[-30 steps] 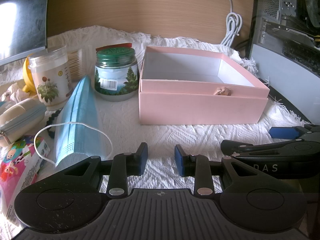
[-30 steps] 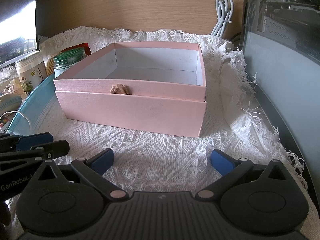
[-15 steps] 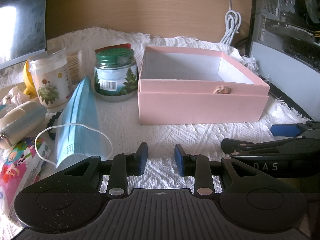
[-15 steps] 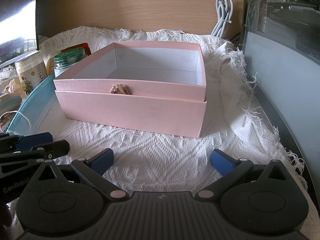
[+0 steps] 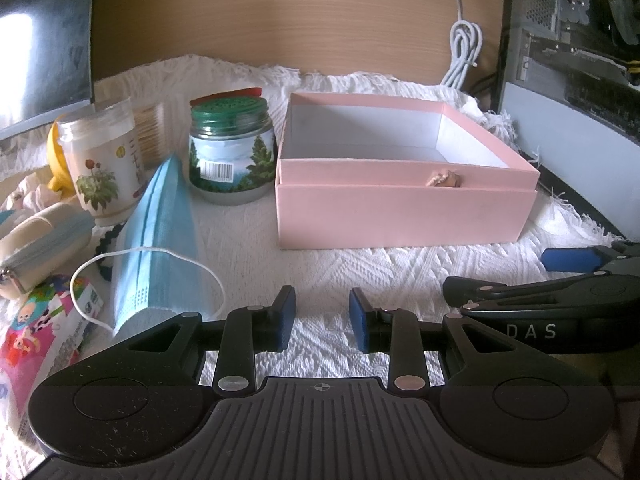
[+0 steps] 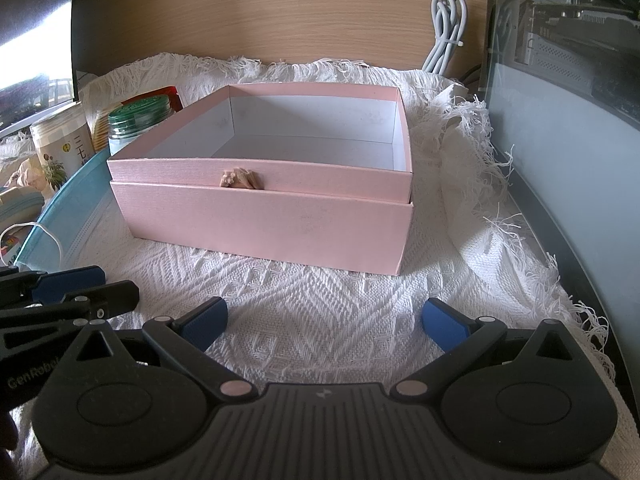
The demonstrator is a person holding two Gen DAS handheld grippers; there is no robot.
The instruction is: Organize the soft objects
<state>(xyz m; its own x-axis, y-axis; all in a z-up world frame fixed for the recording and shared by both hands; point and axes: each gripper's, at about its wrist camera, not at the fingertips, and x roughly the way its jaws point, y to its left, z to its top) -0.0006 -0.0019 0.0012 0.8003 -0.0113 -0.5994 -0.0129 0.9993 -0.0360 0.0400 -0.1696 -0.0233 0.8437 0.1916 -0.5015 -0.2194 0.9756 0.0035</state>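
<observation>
**Left wrist view: both hand-held grippers parked in front of the pink box, nothing picked up**

Left wrist view has the left hand-held gripper [image 5: 322,317] low over the white woven cloth [image 5: 328,264] that covers the tabletop. Its blue pads stand a narrow gap apart with only cloth showing between them, so it's holding nothing. Just off to its left lies the blue face mask [image 5: 160,240], folded, with its white ear loop [image 5: 104,264] curling out over the cloth. Further left is a cream zip pouch [image 5: 36,236] and a colourful cartoon packet [image 5: 36,328], both near the edge of the frame.

Behind the mask stand a clear jar with a flower print [image 5: 100,164] and a green-lidded jar with trees on the label [image 5: 230,152]. Pretty sure there's a tub of cotton swabs [image 5: 150,136] tucked between them, but it's blurry.

The pink box [image 5: 404,188] sits open in the middle, white inside, looks empty from here. There's a small tan ornament [image 5: 442,179] on its front wall.

Right wrist view: the right hand-held gripper [image 6: 324,320] has its pads spread wide, nothing between them, facing the box front. The left one pokes in from the left edge. A white cable bundle [image 6: 448,32] hangs against the wooden back panel [image 6: 260,12], and a PC case [image 6: 568,92] is along the right side.
</observation>
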